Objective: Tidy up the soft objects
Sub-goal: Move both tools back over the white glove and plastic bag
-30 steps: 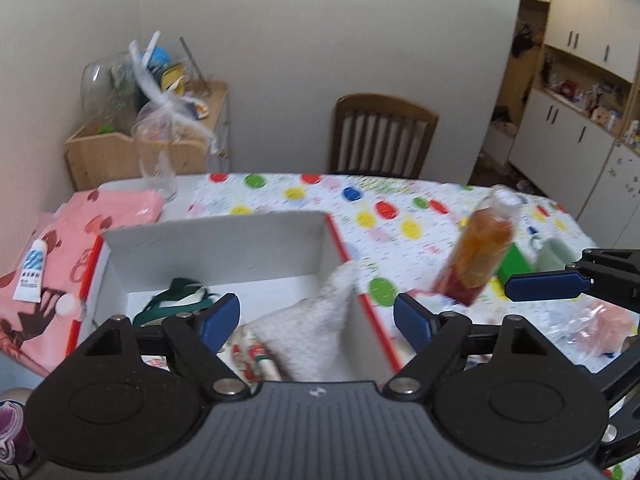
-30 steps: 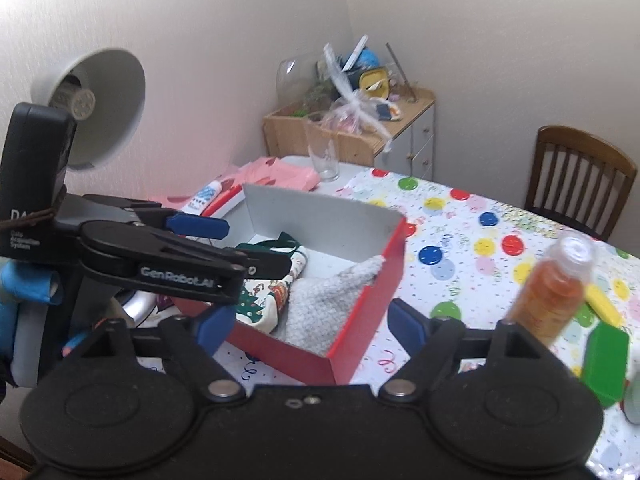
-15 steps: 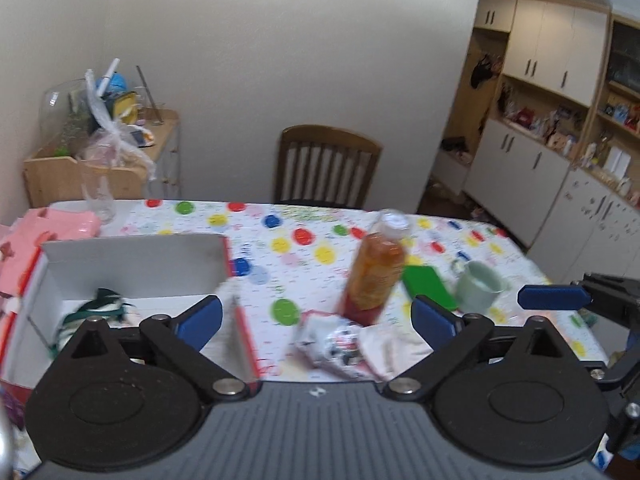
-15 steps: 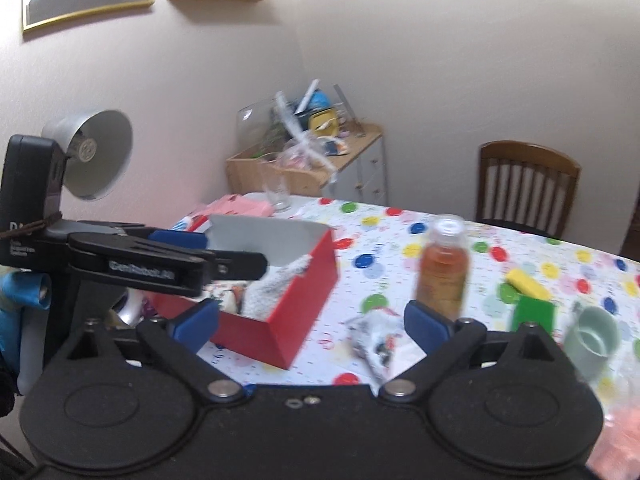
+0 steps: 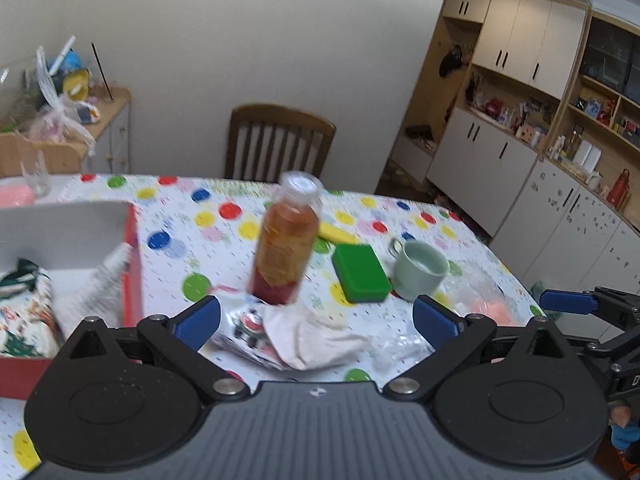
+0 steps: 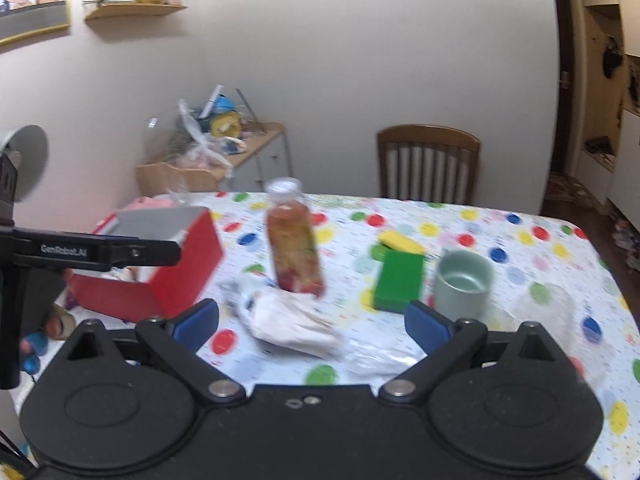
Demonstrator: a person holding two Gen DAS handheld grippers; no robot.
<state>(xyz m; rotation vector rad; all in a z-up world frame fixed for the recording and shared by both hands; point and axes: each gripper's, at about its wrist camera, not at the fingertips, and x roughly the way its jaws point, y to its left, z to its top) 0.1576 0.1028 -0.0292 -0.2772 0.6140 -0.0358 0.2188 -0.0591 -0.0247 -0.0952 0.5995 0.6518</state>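
The left gripper and right gripper both hang with fingers wide apart, nothing between them. A crumpled white cloth lies on the dotted tablecloth — just in front of the orange bottle, right of the red box.

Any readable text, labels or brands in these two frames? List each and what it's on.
"GenRobot.AI": white print, blurred, on the side of the left gripper, seen in the right wrist view.
"D": a cut-off letter on the right gripper at the frame edge in the left wrist view.
Bottle label: too blurred to read.
Nothing else is legible.
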